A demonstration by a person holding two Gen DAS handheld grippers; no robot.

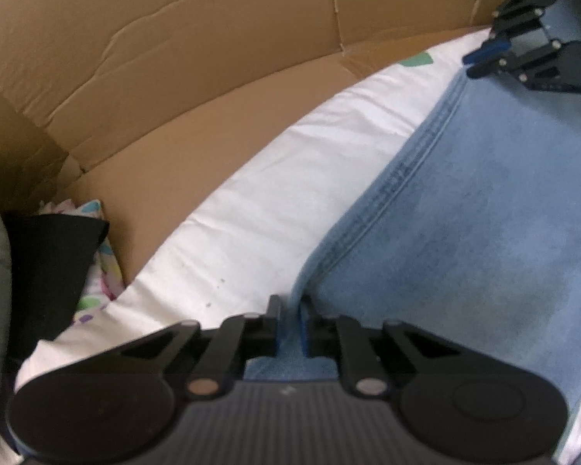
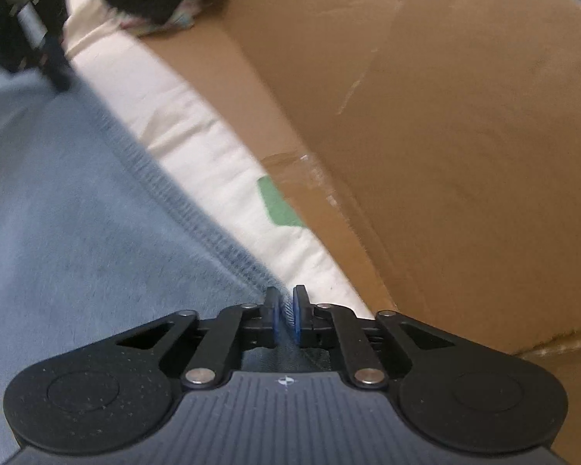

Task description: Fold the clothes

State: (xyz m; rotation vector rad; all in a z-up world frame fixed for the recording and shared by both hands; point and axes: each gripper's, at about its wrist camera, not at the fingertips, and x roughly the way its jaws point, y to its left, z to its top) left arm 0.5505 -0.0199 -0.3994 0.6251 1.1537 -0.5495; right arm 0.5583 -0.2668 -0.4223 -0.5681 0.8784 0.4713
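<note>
Brown corrugated cardboard panels [image 1: 220, 38] form the backdrop, standing ahead of both tools, with a white padded sheet bearing a green patch [image 1: 275, 178] laid at their foot as the working surface.

Item under work: one pair of light-blue denim jeans [image 1: 484, 209], spread flat on the white sheet. Its stitched side seam runs from the left hand-held gripper [image 1: 289, 323] away to the right hand-held gripper [image 1: 480, 60], which is seen at the far end of that same edge.

Gripper state: the left tool has its jaws pressed together on the denim edge, cloth visibly caught between them. In the right wrist view the right tool likewise has its blue pads closed onto the seam, with a thin strip of denim between them.

Surroundings: to the left of the left hand-held gripper lie a black garment [image 1: 54, 267] and a pastel-patterned cloth [image 1: 100, 271]; whether these are folded cannot be determined.

Progress, as judged: early to middle. The jeans appear flattened and gripped along one long edge at two points, consistent with a lengthwise fold being set up. No completed fold is visible in the denim shown. Remaining: carry the edge across, then fold crosswise, then release.
</note>
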